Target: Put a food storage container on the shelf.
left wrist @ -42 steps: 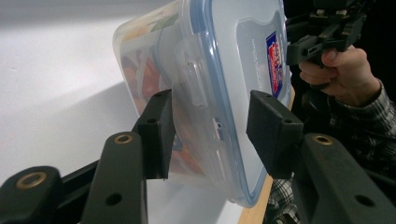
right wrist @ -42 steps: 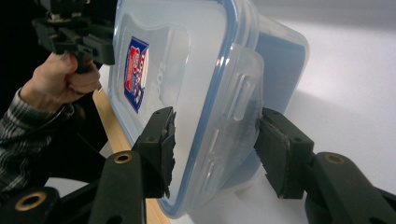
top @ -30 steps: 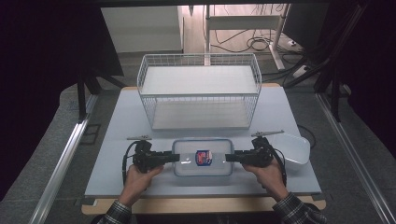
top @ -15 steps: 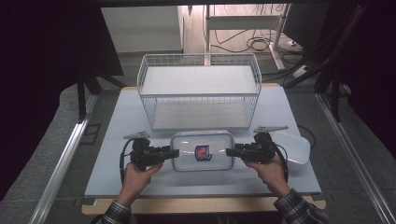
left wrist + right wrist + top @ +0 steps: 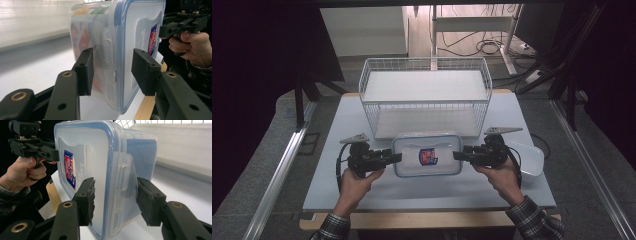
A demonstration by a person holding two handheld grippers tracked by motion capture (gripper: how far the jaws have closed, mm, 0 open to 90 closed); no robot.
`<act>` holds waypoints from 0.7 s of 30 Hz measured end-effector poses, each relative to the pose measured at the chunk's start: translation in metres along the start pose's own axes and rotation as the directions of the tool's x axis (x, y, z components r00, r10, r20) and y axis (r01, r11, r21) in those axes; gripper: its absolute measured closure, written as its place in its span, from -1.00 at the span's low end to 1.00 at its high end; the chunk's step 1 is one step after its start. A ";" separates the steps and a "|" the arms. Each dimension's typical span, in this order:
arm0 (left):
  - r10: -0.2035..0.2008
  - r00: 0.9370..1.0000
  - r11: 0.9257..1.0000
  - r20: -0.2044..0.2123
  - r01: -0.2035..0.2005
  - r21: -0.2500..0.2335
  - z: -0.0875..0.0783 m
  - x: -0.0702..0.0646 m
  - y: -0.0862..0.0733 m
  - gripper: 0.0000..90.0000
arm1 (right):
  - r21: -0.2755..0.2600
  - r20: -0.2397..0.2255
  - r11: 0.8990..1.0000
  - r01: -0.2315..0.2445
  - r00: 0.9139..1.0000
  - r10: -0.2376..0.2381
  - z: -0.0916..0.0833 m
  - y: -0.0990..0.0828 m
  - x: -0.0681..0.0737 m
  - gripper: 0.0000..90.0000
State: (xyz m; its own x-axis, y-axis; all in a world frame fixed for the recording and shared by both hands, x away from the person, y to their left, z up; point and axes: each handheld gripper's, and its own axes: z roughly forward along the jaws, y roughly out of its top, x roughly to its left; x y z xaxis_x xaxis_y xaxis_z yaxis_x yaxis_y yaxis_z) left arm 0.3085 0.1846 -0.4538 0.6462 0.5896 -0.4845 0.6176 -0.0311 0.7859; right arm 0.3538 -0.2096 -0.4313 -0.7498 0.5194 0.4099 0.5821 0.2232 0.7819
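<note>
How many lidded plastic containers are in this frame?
1. The clear container with a blue-rimmed lid sits in front of the wire basket, held between the left gripper and the right gripper. A loose white lid lies at right.

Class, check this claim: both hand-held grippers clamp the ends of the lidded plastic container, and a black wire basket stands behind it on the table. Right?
One detail is wrong: the wire basket is white, not black, as the high view shows. The left hand-held gripper and right hand-held gripper do clamp the container at its ends.
</note>
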 end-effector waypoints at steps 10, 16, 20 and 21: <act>0.041 0.999 0.999 -0.009 -0.042 -0.028 -0.011 -0.010 0.030 0.19 | -0.027 -0.006 0.999 0.022 1.000 -0.022 -0.008 0.026 0.004 0.13; 0.066 0.998 0.997 -0.014 -0.067 -0.047 -0.020 -0.018 0.053 0.20 | -0.054 -0.034 0.998 0.012 0.999 -0.014 -0.014 0.043 0.005 0.13; 0.075 0.997 0.996 -0.014 -0.076 -0.052 -0.023 -0.019 0.066 0.21 | -0.071 -0.036 0.997 0.020 0.999 -0.022 -0.017 0.055 0.005 0.12; 0.076 0.997 0.995 -0.013 -0.077 -0.055 -0.023 -0.019 0.069 0.21 | -0.075 -0.035 0.997 0.024 0.999 -0.027 -0.017 0.058 0.005 0.12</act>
State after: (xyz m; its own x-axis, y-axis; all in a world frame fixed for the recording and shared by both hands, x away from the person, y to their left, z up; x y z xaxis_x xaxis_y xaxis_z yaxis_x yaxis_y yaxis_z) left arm 0.3288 0.1900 -0.3814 0.6855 0.5961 -0.4181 0.5403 -0.0315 0.8409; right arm 0.3783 -0.2081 -0.3753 -0.7757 0.4843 0.4046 0.5382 0.1729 0.8249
